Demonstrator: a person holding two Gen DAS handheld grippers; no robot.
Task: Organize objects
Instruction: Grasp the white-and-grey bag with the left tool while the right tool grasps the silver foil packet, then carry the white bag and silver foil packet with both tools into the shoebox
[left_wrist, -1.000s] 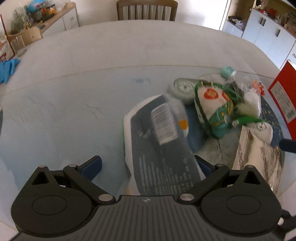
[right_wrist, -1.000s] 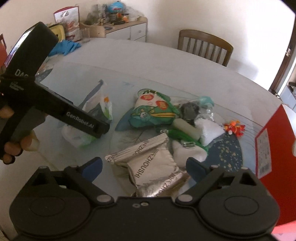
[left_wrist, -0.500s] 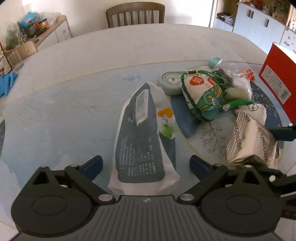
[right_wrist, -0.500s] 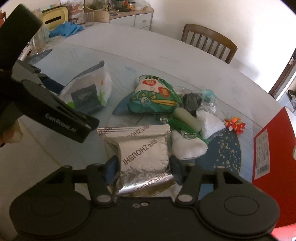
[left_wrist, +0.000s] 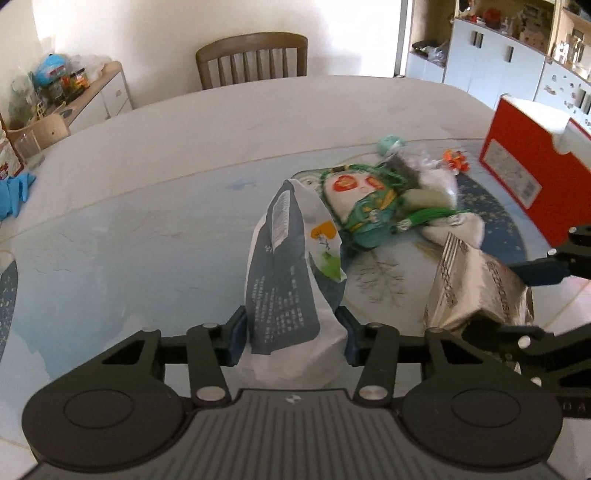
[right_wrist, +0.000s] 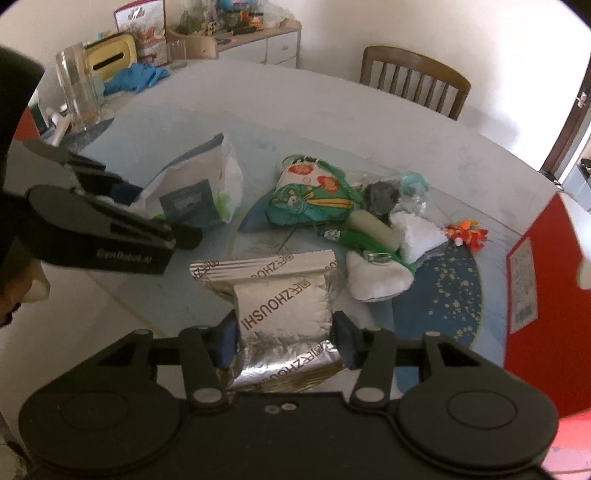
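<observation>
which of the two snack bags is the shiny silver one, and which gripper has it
The foil bag, between the closing right gripper pads. The other bag, white and dark blue, sits in the left gripper.

White walls, a wooden chair (left_wrist: 252, 55) — white cabinets (left_wrist: 495, 62) behind.

Left hand-held gripper (left_wrist: 291, 338) closing; right hand-held gripper (right_wrist: 284, 341) closing, both angled down.

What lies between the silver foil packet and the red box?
In the right wrist view, a white cloth pouch and bare blue starry mat lie between silver foil packet and red box.
</observation>
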